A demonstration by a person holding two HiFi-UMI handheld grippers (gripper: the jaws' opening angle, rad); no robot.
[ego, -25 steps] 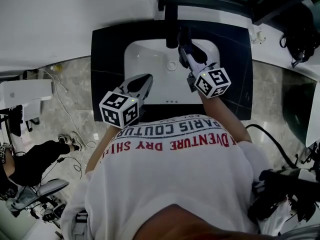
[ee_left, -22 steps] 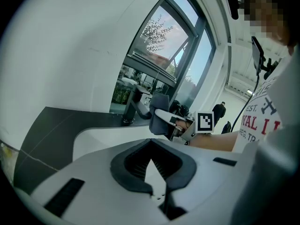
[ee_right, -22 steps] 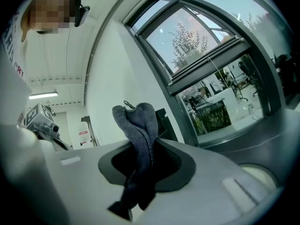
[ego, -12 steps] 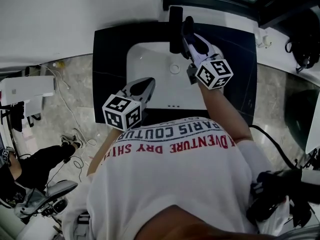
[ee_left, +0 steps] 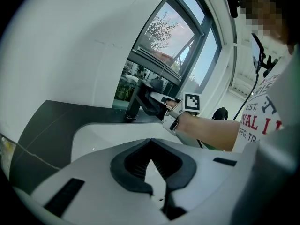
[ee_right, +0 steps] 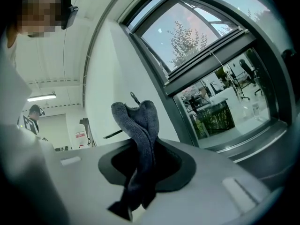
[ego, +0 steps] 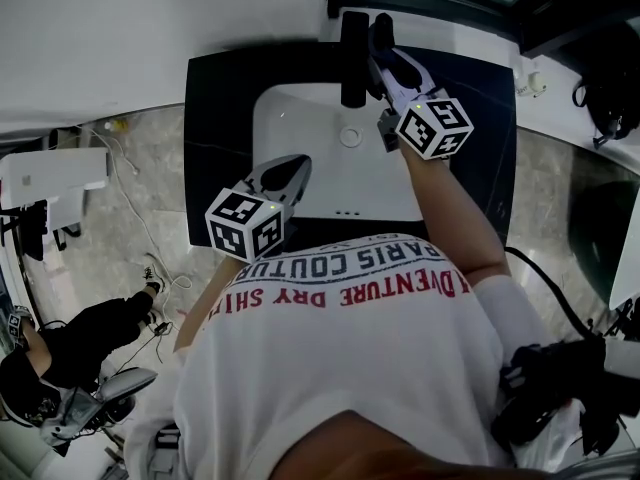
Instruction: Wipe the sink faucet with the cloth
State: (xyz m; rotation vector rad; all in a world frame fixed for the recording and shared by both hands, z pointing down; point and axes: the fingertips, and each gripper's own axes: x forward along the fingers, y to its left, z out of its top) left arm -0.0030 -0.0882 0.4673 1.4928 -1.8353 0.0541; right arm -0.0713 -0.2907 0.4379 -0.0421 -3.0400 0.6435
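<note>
**Right hand-held gripper with cloth, alongside the sink faucet**

Item: black faucet (ego: pixel 352 60), at the back edge of the white sink (ego: pixel 300 138), set in the dark desk (ego: pixel 215 118). Its long axis runs from the wall towards the person. The right hand-held gripper (ego: pixel 384 46) pinches a grey-blue cloth (ee_right: pixel 139 130), which bunches out past the jaw tips. It lies just to the faucet's right and nearly parallel to it; whether they touch cannot be told. The wiping stroke probably needs a short shift leftward. The left hand-held gripper (ego: pixel 288 171) has its jaws pressed together on nothing. It hangs over the sink's front rim, well apart from the faucet, so the right is the nearer.
</note>
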